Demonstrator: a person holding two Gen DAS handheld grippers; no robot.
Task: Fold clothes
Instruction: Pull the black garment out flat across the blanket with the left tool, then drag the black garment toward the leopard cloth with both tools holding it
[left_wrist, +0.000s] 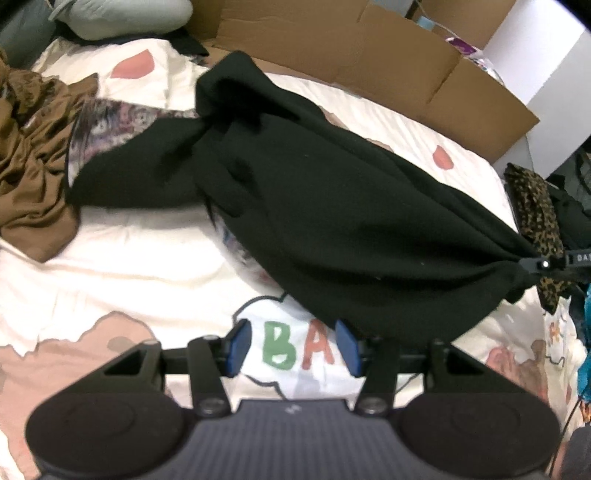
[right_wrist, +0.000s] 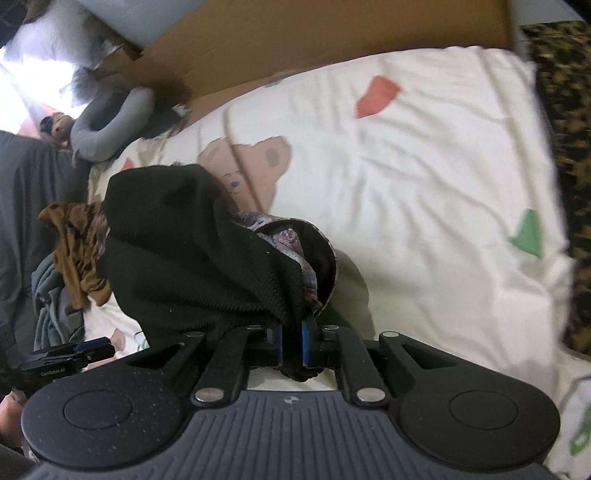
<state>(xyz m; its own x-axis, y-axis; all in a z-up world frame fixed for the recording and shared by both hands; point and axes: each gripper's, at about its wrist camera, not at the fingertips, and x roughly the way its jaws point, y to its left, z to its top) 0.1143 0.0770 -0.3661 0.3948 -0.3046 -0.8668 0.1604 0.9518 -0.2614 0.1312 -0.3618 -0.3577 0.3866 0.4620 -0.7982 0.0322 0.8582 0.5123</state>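
A black garment (left_wrist: 314, 206) with a patterned lining hangs stretched above the bed. My right gripper (right_wrist: 291, 341) is shut on one edge of the black garment (right_wrist: 192, 266), and the cloth bunches up from its blue pads. In the left wrist view, that right gripper (left_wrist: 546, 264) pinches the cloth at the far right. My left gripper (left_wrist: 293, 345) is open just below the hanging cloth, over the bedsheet, with nothing between its fingers. The left gripper (right_wrist: 92, 347) also shows at the lower left of the right wrist view.
A cream bedsheet (left_wrist: 147, 258) with bear and letter prints covers the bed. A brown garment (left_wrist: 33, 147) lies crumpled at the left. Cardboard (left_wrist: 369, 55) lines the far side. A grey pillow (right_wrist: 110, 122) sits at the head. Leopard-print fabric (left_wrist: 535, 206) lies at the right edge.
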